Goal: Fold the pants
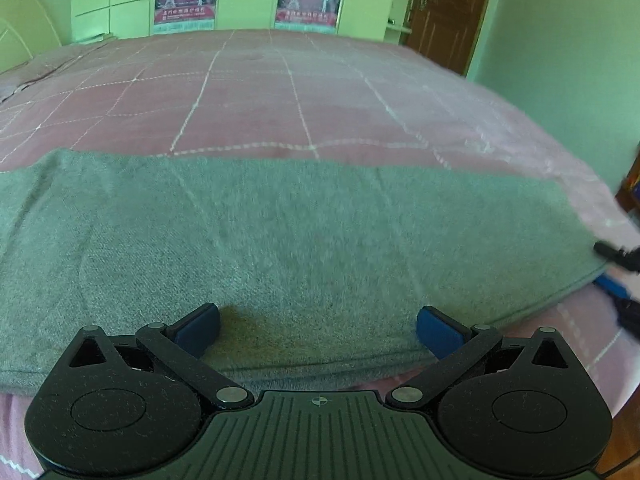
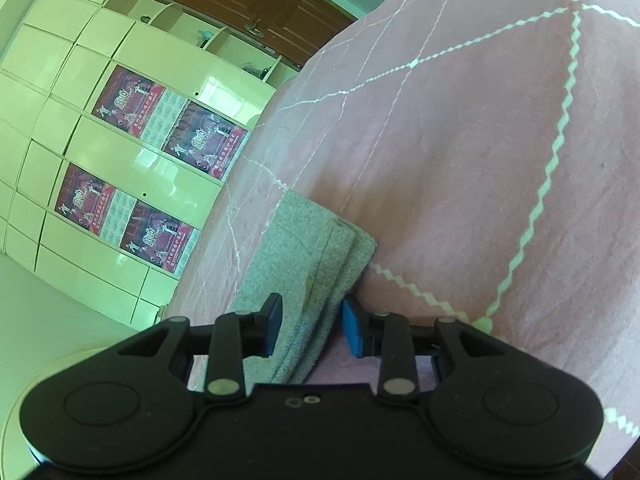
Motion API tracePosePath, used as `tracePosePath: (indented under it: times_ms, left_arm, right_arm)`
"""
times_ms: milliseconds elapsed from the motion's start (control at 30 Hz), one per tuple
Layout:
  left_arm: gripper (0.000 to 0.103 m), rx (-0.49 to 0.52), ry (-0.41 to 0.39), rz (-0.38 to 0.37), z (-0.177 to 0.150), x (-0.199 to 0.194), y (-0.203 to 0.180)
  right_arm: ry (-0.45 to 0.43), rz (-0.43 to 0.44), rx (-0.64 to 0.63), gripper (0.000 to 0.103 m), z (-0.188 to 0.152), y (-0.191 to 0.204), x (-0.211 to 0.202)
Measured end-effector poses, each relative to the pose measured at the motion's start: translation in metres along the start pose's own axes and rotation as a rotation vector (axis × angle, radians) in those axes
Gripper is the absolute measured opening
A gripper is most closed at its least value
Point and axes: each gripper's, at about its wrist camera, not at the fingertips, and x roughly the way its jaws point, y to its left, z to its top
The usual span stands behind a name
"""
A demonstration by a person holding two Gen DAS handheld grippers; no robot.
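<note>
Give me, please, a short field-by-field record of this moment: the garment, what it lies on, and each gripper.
garment: grey pants, laid flat in a long band, layers stacked at one end
surface: pink quilted bedspread
left gripper: open, above the near edge of the pants, nothing between the pads
right gripper: jaws partly open, the folded end of the pants between them, pads not pressing
background: pale wardrobe with posters, brown door

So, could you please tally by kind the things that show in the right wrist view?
Grey pants: 1
Pink quilted bedspread: 1
Red posters: 4
Cream wardrobe: 1
Brown door: 1
Right gripper: 1
Total: 9
</note>
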Motion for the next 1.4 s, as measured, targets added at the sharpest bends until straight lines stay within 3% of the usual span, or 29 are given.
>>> tracePosePath:
  times_ms: [67,133,233,333,400,433,600,767,833,1000,1067,1167,1233,1300,1333,1367,1400]
  left_arm:
    - [0.103,0.018,-0.014,0.022,-0.006,0.004,-0.005]
    - [0.103,0.020,-0.023,0.037,-0.007,0.004,-0.006]
    - [0.103,0.023,-0.025,0.044,-0.008,0.005,-0.007]
    - [0.103,0.025,-0.028,0.046,-0.006,0.005,-0.007]
    - [0.103,0.028,-0.032,0.049,-0.007,0.005,-0.007]
    - [0.103,0.029,-0.033,0.049,-0.007,0.005,-0.007]
    - [0.103,0.041,-0.035,0.058,-0.009,0.007,-0.010]
    - [0.103,0.010,-0.057,-0.005,-0.003,-0.012,0.013]
    - [0.103,0.001,-0.126,0.021,-0.004,-0.039,0.046]
    - [0.103,-0.090,-0.221,0.157,-0.019,-0.109,0.181]
    - [0.103,-0.148,-0.255,0.239,-0.029,-0.139,0.235]
    - [0.103,-0.231,-0.282,0.302,-0.049,-0.170,0.296]
    - [0.103,-0.293,-0.271,0.317,-0.064,-0.177,0.325]
    - [0.103,-0.355,-0.259,0.321,-0.081,-0.176,0.348]
    - [0.103,-0.379,-0.253,0.319,-0.088,-0.176,0.354]
    - [0.103,-0.403,-0.244,0.310,-0.095,-0.173,0.362]
    - [0.103,-0.418,-0.241,0.304,-0.101,-0.171,0.366]
  right_arm:
    - [0.003,-0.002,0.002,0.021,0.000,0.003,0.002]
    - [0.021,-0.029,-0.028,0.006,0.003,0.008,0.003]
    - [0.018,-0.026,-0.051,0.010,0.002,0.009,0.002]
    - [0.011,-0.003,0.011,0.013,0.002,-0.001,0.004]
    - [0.007,-0.001,0.018,0.011,0.002,-0.003,0.005]
    - [0.009,-0.015,0.012,0.005,0.002,-0.003,0.006]
    - [-0.010,-0.048,-0.038,0.004,0.000,0.014,0.005]
    - [-0.047,0.034,-0.163,0.003,-0.002,0.073,-0.006]
    - [-0.034,0.083,-0.267,0.003,-0.011,0.113,-0.005]
    - [0.030,0.186,-0.497,0.003,-0.074,0.210,0.015]
    - [0.070,0.225,-0.580,0.003,-0.112,0.244,0.027]
    - [0.154,0.253,-0.676,0.004,-0.180,0.283,0.052]
    - [0.225,0.254,-0.715,0.012,-0.232,0.293,0.072]
    - [0.410,0.242,-0.789,0.037,-0.287,0.293,0.099]
    - [0.548,0.219,-0.800,0.031,-0.308,0.292,0.109]
    - [0.551,0.229,-0.778,0.019,-0.313,0.286,0.105]
    - [0.495,0.243,-0.745,0.019,-0.309,0.280,0.095]
